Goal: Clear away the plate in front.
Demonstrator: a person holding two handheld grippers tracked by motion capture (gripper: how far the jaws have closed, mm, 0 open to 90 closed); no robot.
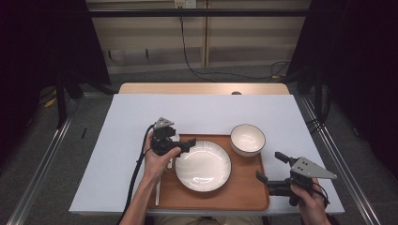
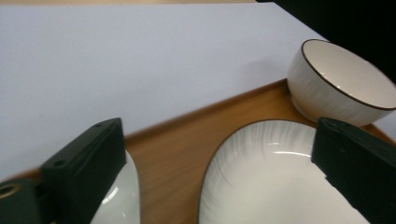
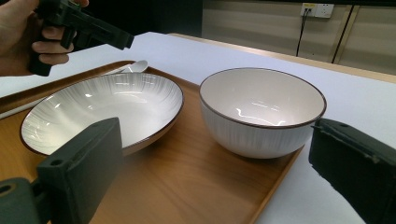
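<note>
Two grippers, both with jaws spread and holding nothing, at a wooden tray (image 1: 244, 190) on a white-covered table (image 1: 206, 110).

We see the left gripper (image 1: 180, 146) poised over the tray's left part, just beside the plate (image 1: 203, 165); in the left gripper view its jaws stand wide apart, one above a white spoon (image 2: 119, 196), the other above the plate's rim. We find the spoon lying along the tray's left edge — its bowl end under this gripper. The right gripper (image 1: 271, 168) sits at the tray's right edge, jaws open toward the bowl (image 1: 248, 139). The bowl stands upright in the tray's far right corner — near the plate, though we cannot tell whether they touch.
</note>
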